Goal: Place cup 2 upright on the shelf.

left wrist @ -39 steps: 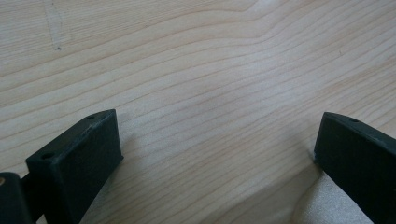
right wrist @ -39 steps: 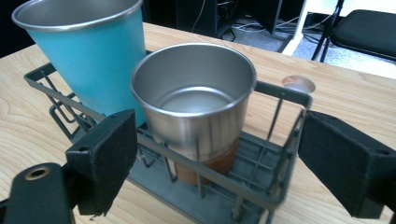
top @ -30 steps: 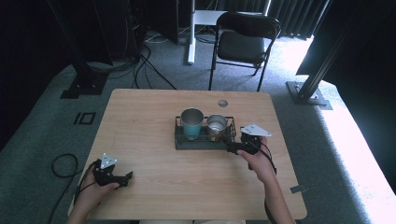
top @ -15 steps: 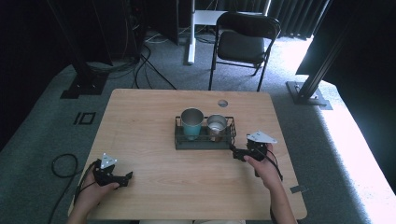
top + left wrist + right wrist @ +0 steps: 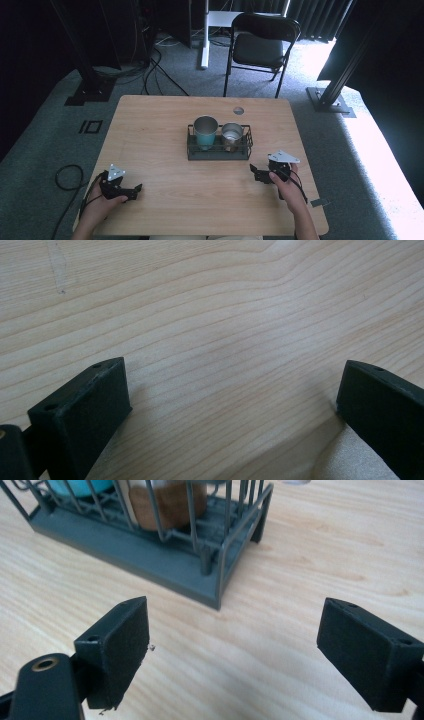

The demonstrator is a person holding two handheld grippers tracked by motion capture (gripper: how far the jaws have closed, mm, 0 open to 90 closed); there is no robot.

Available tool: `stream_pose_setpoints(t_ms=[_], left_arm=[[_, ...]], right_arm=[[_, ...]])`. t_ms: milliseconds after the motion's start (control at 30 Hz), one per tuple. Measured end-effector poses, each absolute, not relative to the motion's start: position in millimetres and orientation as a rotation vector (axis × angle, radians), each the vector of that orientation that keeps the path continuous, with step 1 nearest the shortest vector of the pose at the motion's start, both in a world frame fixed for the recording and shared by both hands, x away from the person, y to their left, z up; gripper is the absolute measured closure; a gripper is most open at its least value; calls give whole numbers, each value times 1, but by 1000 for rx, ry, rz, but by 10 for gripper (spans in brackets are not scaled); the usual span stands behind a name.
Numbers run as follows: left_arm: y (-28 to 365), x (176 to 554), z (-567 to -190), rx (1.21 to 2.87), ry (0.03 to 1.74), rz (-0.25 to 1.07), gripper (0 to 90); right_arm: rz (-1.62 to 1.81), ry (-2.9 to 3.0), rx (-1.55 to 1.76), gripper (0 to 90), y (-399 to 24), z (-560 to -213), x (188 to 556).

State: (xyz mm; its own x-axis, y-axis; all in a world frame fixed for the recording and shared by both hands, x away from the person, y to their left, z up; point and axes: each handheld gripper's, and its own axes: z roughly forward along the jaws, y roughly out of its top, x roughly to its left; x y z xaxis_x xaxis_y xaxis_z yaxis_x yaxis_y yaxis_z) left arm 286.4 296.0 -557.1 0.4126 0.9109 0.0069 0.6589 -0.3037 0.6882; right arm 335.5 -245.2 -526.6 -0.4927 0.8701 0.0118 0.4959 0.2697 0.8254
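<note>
Nearby — dark wire rack (image 5: 210, 575), woodgrain table (image 5: 325, 545).

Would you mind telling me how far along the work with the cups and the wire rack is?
Done, by the look of it: the teal cup and the metal cup stand upright in the wire rack. Nothing is in hand: the right gripper is open beside the rack, and the left gripper is open on the table. Nothing visibly remains.

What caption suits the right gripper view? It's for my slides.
Open right gripper facing a corner of the wire rack on the wooden table.
</note>
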Motion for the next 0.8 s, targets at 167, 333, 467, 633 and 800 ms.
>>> stream_pose_setpoints(t_ms=[167, 333, 467, 633, 800], left_arm=[[296, 286, -557, 2063, 1327, 538, 14], [296, 286, -557, 2063, 1327, 538, 14], [296, 286, -557, 2063, 1327, 538, 14], [296, 286, -557, 2064, 1327, 537, 14], [296, 286, -557, 2064, 1327, 538, 14]], right_arm=[[1097, 2107, 1247, 128, -251, -531, 328], [1083, 2103, 1267, 128, -255, -534, 322], [1054, 2102, 1284, 126, -263, -538, 315], [1024, 2101, 1304, 124, -269, -541, 310], [1004, 2046, 1361, 123, -278, -543, 306]])
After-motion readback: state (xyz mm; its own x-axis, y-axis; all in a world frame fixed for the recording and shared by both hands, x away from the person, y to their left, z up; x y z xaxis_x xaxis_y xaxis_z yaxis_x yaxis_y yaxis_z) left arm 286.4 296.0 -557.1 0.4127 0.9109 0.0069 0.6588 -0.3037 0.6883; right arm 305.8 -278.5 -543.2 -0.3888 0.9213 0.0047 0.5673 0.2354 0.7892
